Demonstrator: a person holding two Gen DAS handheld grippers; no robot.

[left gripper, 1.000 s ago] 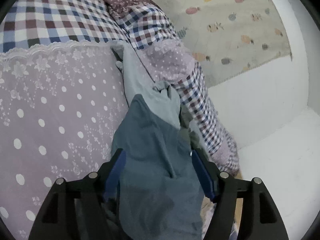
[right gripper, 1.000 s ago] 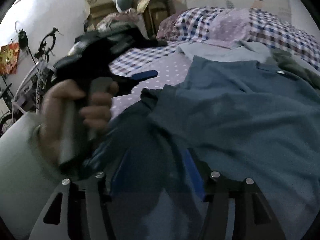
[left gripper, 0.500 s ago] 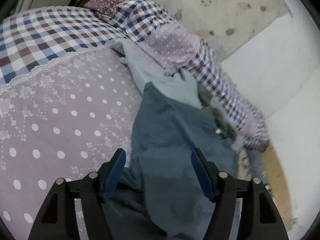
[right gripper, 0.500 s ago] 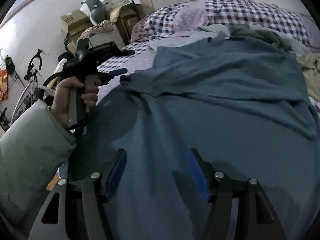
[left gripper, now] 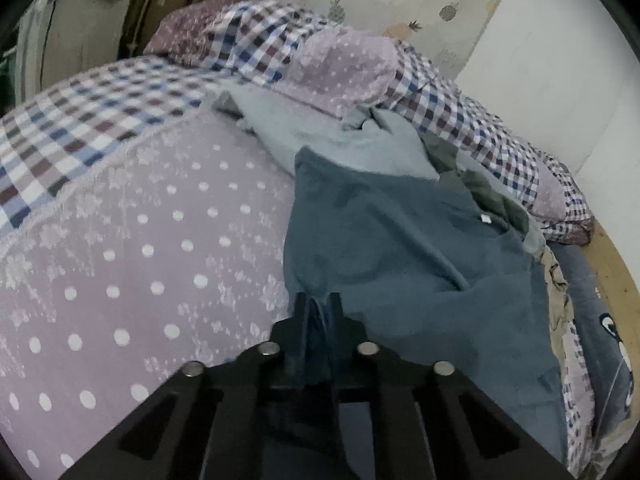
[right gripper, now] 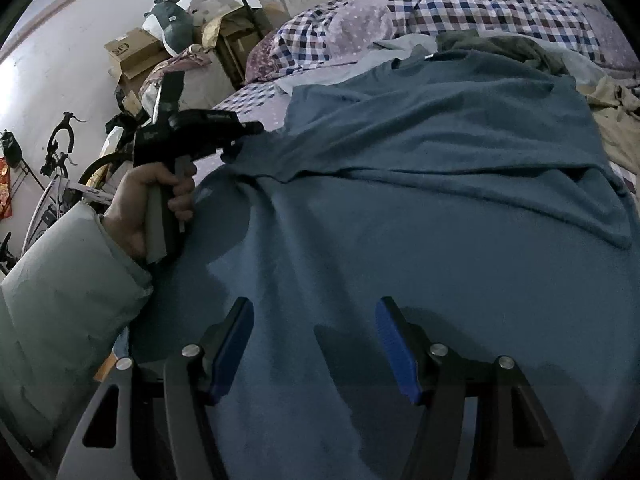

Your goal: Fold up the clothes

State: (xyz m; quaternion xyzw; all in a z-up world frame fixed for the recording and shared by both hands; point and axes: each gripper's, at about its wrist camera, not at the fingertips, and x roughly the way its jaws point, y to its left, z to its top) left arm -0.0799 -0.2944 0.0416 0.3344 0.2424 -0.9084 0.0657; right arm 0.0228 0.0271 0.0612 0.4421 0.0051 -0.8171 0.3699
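- Item: blue shirt (right gripper: 420, 208), spread across the bed (left gripper: 132, 240) over the lilac dotted cover; neck label toward the checked pillows (left gripper: 256, 44), a diagonal ridge of slack running across the body.
- Left claw (left gripper: 318, 308): jaws pressed narrow, pinching the shirt's edge, apparently at the sleeve; a strip of blue cloth runs between the fingers. In the right wrist view a hand (right gripper: 148, 204) grips its handle at the shirt's left side.
- Right claw (right gripper: 314, 340): jaws wide, blue pads apart, holding nothing, poised just above the lower part of the shirt.
- Other stock: pale blue garment (left gripper: 320, 136) and olive garment (left gripper: 492, 196) beyond the collar, not yet handled.
- Step in hand, as judged: laying out and taking hold for the first fold.
- Next move calls for: right claw closing on the hem or matching side, then both carrying cloth across together, with the ridge pulled flat first.
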